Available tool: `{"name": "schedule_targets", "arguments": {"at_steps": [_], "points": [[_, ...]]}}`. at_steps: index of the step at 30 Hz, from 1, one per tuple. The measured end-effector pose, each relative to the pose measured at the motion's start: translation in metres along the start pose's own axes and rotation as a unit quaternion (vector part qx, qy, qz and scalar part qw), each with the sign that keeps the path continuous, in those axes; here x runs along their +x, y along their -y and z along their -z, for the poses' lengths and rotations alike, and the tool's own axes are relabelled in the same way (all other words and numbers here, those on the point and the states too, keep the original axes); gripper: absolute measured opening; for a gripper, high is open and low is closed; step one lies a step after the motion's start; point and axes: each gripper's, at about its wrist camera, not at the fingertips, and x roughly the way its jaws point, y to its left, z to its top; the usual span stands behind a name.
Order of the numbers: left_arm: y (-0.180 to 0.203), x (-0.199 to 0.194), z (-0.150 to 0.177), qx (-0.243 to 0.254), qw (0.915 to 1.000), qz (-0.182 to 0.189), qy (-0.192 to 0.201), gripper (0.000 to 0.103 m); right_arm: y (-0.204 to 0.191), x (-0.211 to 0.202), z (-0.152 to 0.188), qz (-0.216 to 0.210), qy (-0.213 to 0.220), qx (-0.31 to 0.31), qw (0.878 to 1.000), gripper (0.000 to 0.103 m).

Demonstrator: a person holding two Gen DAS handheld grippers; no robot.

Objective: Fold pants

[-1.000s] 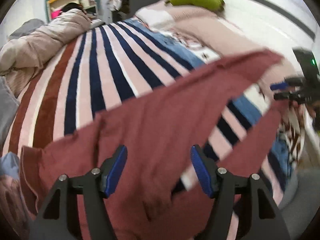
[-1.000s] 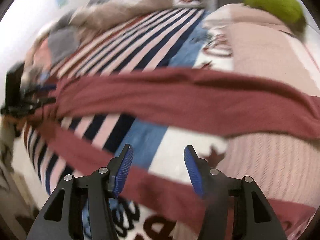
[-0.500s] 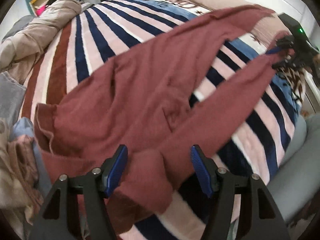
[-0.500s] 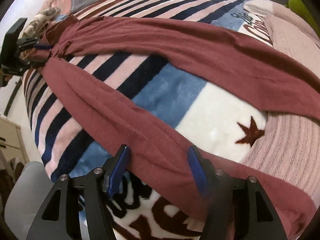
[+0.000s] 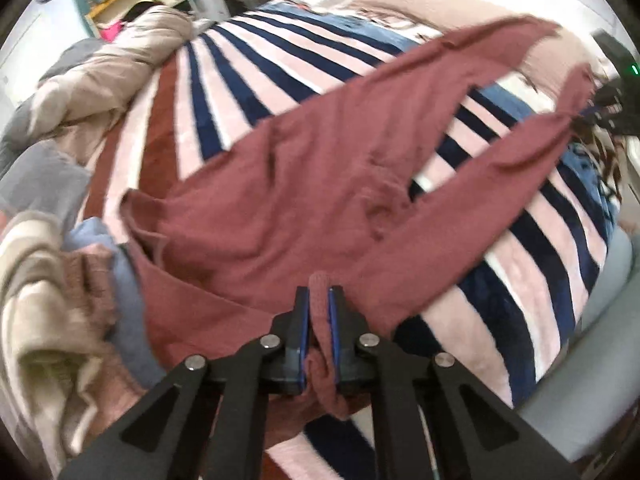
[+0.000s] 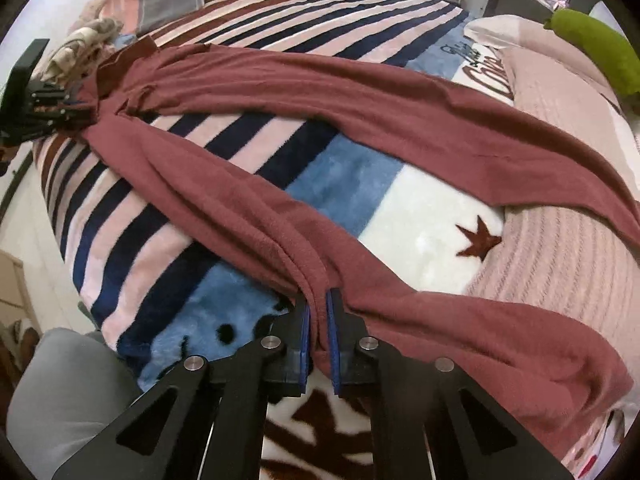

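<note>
Dark red pants (image 5: 288, 184) lie spread on a striped blanket (image 5: 224, 80), legs apart in a V. My left gripper (image 5: 319, 312) is shut on a bunched fold at the waist end of the near leg. My right gripper (image 6: 318, 320) is shut on a pinched ridge of the near leg (image 6: 224, 196) close to its cuff end. The far leg (image 6: 400, 112) lies flat across the bed. Each gripper shows small in the other's view: the right gripper (image 5: 608, 108) at the far right edge, the left gripper (image 6: 44, 108) at the far left edge.
A beige duvet (image 5: 100, 64) and a pile of clothes (image 5: 48, 280) lie to the left of the waistband. A green cushion (image 6: 592, 48) and pink knit cover (image 6: 560, 256) lie at the cuff end. The bed edge runs just below both grippers.
Both grippers were open over the pants; each has lowered and shut on a pinch of the near leg's fabric.
</note>
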Motion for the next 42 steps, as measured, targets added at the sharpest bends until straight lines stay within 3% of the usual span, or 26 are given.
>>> {"name": "schedule_targets", "arguments": {"at_steps": [4,7,10,14,16,19,20,24,30,33,35,38,42], "points": [[-0.002,-0.005,-0.006,0.003,0.9994,0.027,0.023,0.010,-0.008,-0.008,-0.004,0.006,0.019,0.001,1.000,0.002],[0.008,0.000,-0.019,0.012,0.9960,0.081,0.036,0.040,-0.010,-0.016,-0.007,-0.002,0.032,0.002,0.999,0.002],[0.027,0.011,-0.030,0.057,0.9942,0.086,0.033,0.043,-0.009,-0.012,-0.001,-0.008,0.009,-0.004,1.000,0.002],[0.033,0.033,-0.032,0.079,0.9931,0.086,-0.007,0.043,-0.011,0.000,0.011,-0.006,-0.013,-0.007,1.000,0.003],[0.030,0.037,-0.028,0.079,0.9930,0.087,-0.015,0.040,-0.010,0.004,0.015,-0.010,-0.017,-0.004,1.000,0.003],[0.025,0.037,-0.022,0.060,0.9932,0.097,-0.022,0.017,-0.010,0.007,0.014,-0.015,-0.022,-0.002,1.000,0.006],[0.026,0.036,-0.019,0.060,0.9931,0.098,-0.022,0.014,-0.009,0.007,0.012,-0.017,-0.021,0.000,1.000,0.007],[0.034,0.031,-0.011,0.066,0.9939,0.088,-0.013,0.008,-0.009,0.002,-0.003,-0.033,0.003,-0.004,0.999,0.026],[0.027,0.017,-0.010,0.041,0.9962,0.075,0.016,0.004,-0.022,0.018,-0.030,-0.051,0.009,-0.031,0.998,0.036],[0.023,0.006,-0.013,0.031,0.9971,0.059,0.037,0.004,-0.025,0.030,-0.038,-0.068,-0.005,-0.041,0.997,0.036],[0.018,0.001,-0.015,0.023,0.9969,0.061,0.043,0.003,-0.026,0.035,-0.039,-0.070,-0.014,-0.046,0.996,0.035],[0.015,-0.002,-0.015,0.020,0.9971,0.056,0.047,0.003,-0.030,0.037,-0.036,-0.088,-0.031,-0.061,0.994,0.003],[0.018,0.005,-0.013,0.039,0.9960,0.070,0.039,0.004,-0.035,0.023,-0.030,-0.059,-0.001,-0.066,0.996,0.002]]}}
